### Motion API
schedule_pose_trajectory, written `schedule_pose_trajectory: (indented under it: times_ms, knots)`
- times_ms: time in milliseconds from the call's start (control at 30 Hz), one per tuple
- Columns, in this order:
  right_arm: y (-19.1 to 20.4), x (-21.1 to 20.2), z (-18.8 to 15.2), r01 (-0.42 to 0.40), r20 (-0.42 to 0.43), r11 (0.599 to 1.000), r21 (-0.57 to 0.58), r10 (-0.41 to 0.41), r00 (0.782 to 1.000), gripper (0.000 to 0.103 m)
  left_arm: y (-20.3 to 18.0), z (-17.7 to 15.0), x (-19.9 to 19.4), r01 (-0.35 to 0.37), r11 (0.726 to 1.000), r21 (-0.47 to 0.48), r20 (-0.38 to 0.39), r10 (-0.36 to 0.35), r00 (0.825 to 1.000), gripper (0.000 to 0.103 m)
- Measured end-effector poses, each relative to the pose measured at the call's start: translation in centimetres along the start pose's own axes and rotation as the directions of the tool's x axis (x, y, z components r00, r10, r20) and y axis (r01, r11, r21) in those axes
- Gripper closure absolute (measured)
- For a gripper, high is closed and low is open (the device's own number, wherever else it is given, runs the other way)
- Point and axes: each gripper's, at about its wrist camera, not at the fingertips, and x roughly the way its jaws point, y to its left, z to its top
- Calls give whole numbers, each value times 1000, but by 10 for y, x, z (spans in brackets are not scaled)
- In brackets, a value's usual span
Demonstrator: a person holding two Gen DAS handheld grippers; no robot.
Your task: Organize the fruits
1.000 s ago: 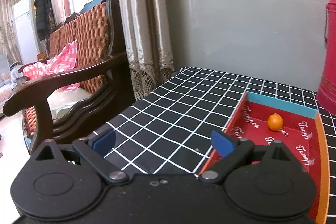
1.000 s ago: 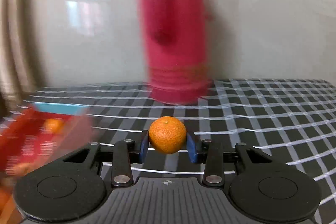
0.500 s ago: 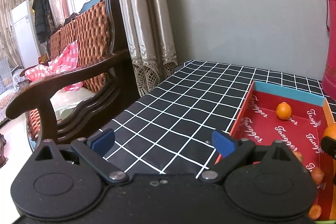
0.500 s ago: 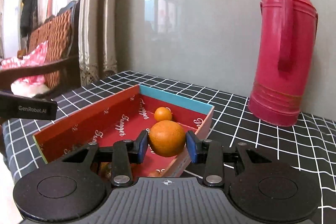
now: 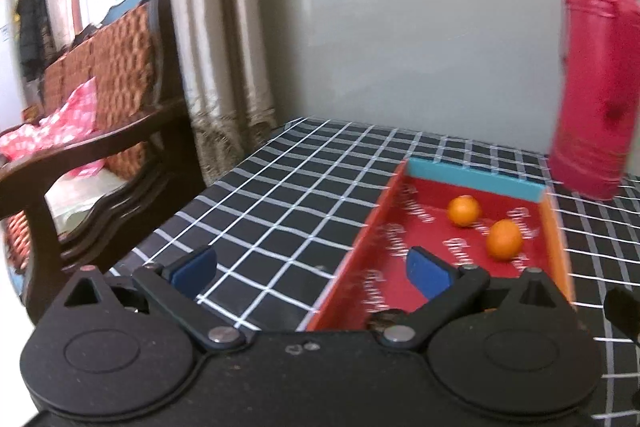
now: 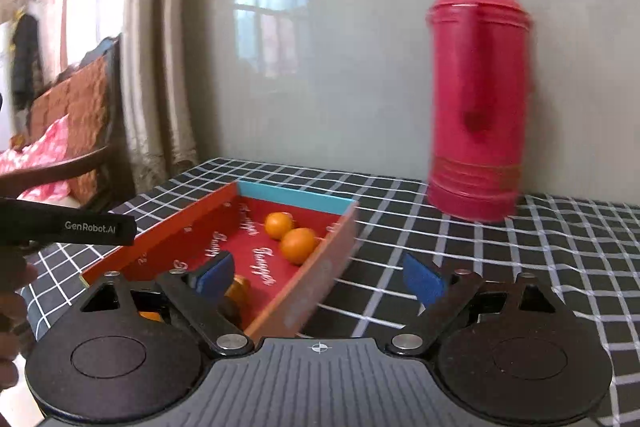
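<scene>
1. Right black two-finger gripper (image 6: 320, 277) is sitting nearest its own lens, jaws spread wide and released, nothing between the blue pads (image 6: 422, 277).
2. Its left pad is hanging over the near part of the shallow red cardboard tray with a blue far wall (image 6: 296, 195); its right pad is hanging over the black tablecloth with a white grid (image 6: 540, 267), outside the tray's orange-edged right wall.
3. Just behind the left pad, partly hidden orange pieces of fruit (image 6: 238, 291) are lying in the tray's near end; their count cannot be told.
4. Left black two-finger gripper (image 5: 312, 267) is likewise released, jaws apart and empty; its right pad is over the tray interior, its left pad over the tablecloth beside the tray's left wall.
5. In the right wrist view, part of the left gripper, a black bar marked GenRobot.AI, is showing at the left edge.
6. Farther in, two small round orange tangerines are resting on the tray floor: the nearer tangerine (image 5: 504, 239) by the right wall, the farther tangerine (image 5: 463, 210) near the blue wall. In the right wrist view they are appearing to touch.
7. Beyond the tray, a tall red thermos flask (image 6: 478, 87) is standing upright on the tablecloth, blurred.
8. Farthest left, a dark wooden armchair with woven brown cushions (image 5: 100, 99) is standing beside beige curtains (image 5: 216, 39).
</scene>
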Motion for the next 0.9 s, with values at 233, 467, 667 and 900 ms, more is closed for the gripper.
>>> schedule_pose_trajectory:
  times_ms: [233, 467, 667, 900]
  knots:
    - [-3, -70, -2, 150, 21, 983, 105, -153, 988, 0, -6, -16, -51, 55, 998, 41, 59, -57, 997, 6]
    - [11, -125, 3, 210, -23, 959, 192, -210, 977, 0, 12, -31, -113, 104, 994, 40, 83, -107, 991, 6]
    - [34, -157, 8, 199, 26, 966, 168, -206, 978, 0, 27, -32, -145, 121, 992, 29, 113, -123, 986, 6]
    - [46, -181, 14, 178, 64, 970, 166, -190, 980, 0, 36, -33, -170, 133, 991, 18, 145, -135, 980, 6]
